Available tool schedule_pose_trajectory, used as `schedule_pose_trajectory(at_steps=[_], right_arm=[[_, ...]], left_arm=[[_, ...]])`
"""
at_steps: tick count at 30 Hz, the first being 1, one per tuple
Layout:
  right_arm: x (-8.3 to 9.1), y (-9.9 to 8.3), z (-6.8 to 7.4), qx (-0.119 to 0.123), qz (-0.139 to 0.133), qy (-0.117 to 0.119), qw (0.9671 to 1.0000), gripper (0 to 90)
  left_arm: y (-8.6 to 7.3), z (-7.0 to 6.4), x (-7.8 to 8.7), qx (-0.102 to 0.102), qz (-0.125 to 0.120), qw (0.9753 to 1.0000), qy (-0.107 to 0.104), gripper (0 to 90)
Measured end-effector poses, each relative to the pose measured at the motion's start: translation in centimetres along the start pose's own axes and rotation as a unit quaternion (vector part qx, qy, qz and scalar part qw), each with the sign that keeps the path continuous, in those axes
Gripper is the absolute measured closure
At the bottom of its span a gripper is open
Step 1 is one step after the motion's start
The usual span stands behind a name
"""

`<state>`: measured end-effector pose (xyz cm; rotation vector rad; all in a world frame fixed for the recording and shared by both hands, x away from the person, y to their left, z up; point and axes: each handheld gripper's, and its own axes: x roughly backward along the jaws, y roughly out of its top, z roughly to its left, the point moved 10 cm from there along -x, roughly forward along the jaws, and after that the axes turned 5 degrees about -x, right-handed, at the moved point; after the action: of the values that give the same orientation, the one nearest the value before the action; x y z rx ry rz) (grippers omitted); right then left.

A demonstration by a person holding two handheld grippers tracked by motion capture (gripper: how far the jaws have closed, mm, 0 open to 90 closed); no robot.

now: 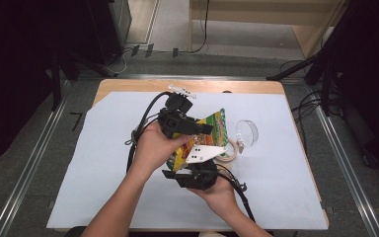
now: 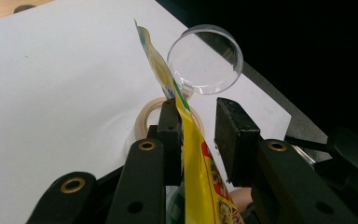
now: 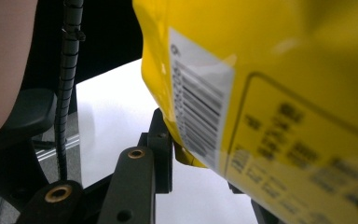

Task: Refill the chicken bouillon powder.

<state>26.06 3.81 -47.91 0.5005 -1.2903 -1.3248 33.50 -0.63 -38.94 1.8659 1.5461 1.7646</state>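
Note:
A yellow and green snack bag (image 1: 212, 129) hangs upright above the white sheet, between my two grippers. My left gripper (image 1: 205, 129) reaches it from the left. In the left gripper view the bag (image 2: 200, 163) runs edge-on through the gap of the left gripper (image 2: 198, 112), lying against the left finger (image 2: 169, 135), with the jaws open. My right gripper (image 1: 177, 172) grips the bag from below. In the right gripper view the bag's barcode side (image 3: 270, 102) hides one jaw of the right gripper (image 3: 205, 158), and its lower corner sits between the jaws.
A roll of tape (image 1: 230, 153) lies flat just right of the bag, and a clear round dish (image 1: 247, 131) sits beyond it. The white sheet (image 1: 103, 168) covers the wooden table (image 1: 128, 85). Cables trail from both grippers.

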Motion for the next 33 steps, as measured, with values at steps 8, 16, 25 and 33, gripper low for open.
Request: schedule_pose_trajectory(at_steps=[8, 16, 25, 33], right_arm=[[0.02, -0.03, 0.03, 0.001, 0.000, 0.001, 1.0000, 69.7], [0.06, -0.07, 0.05, 0.001, 0.003, 0.001, 1.0000, 69.7], [0.08, -0.01, 0.04, 0.005, 0.001, -0.001, 1.0000, 69.7], [0.11, -0.04, -0.01, 0.004, 0.002, -0.002, 1.0000, 69.7]], left_arm=[[0.00, 0.02, 0.00, 0.001, -0.001, 1.0000, -0.001, 72.6], [0.00, 0.02, 0.01, 0.001, 0.000, 1.0000, 0.000, 72.6], [0.03, -0.03, 0.05, 0.000, -0.002, 1.0000, -0.003, 72.6], [0.04, -0.04, 0.01, -0.001, -0.002, 1.0000, 0.000, 72.6]])
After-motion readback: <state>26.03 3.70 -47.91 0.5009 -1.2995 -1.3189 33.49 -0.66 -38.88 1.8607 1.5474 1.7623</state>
